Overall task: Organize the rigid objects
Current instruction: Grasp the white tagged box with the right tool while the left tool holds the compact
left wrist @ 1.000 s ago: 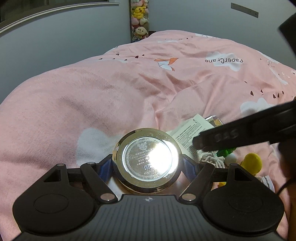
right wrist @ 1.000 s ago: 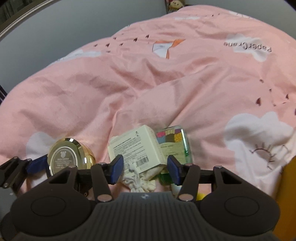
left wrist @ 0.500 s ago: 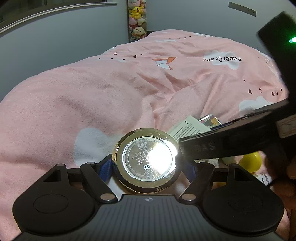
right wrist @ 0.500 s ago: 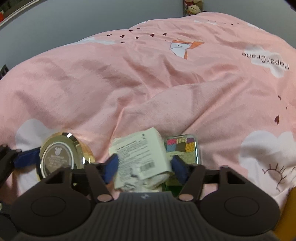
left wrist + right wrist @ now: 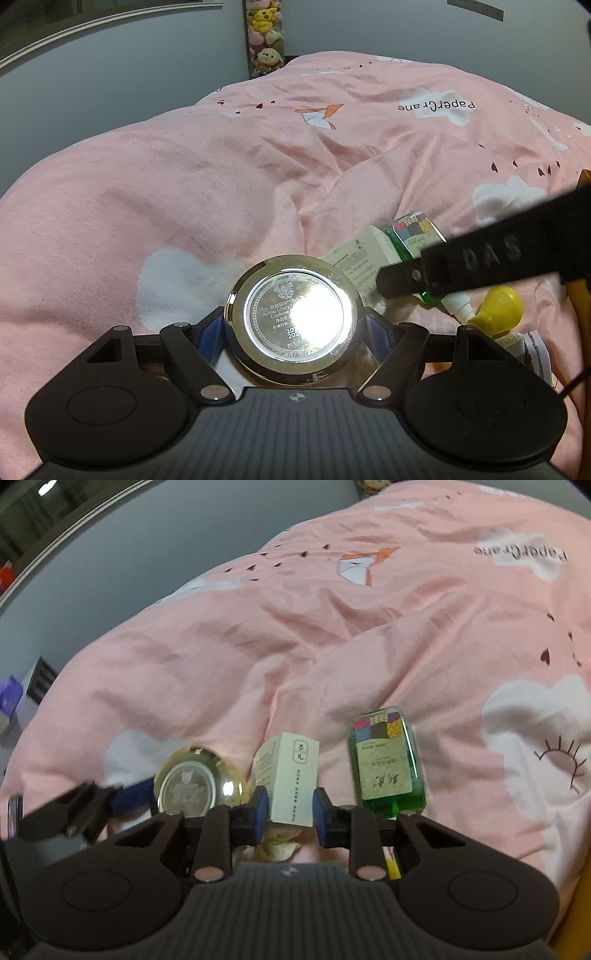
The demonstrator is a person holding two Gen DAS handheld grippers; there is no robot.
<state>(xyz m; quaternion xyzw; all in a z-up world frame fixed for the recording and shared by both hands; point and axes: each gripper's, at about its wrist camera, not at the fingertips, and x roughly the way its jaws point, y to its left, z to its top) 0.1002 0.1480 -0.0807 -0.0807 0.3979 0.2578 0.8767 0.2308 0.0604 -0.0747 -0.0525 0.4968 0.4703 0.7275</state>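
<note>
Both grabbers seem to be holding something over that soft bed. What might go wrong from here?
The round gold compact is smooth and pinched only at its edges by the left gripper; it may slip out. The right gripper grips just the white box's lower end, so the box may tip toward the compact or the green bottle beside it.

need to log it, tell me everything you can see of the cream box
The cream box is a tall, narrow carton, cardboard by its look, with dark printed characters on its front and fine print on one side. It is closed and stands upright between the right gripper fingers, which close on its lower sides. A round compact sits to its left, a green bottle to its right.
</note>
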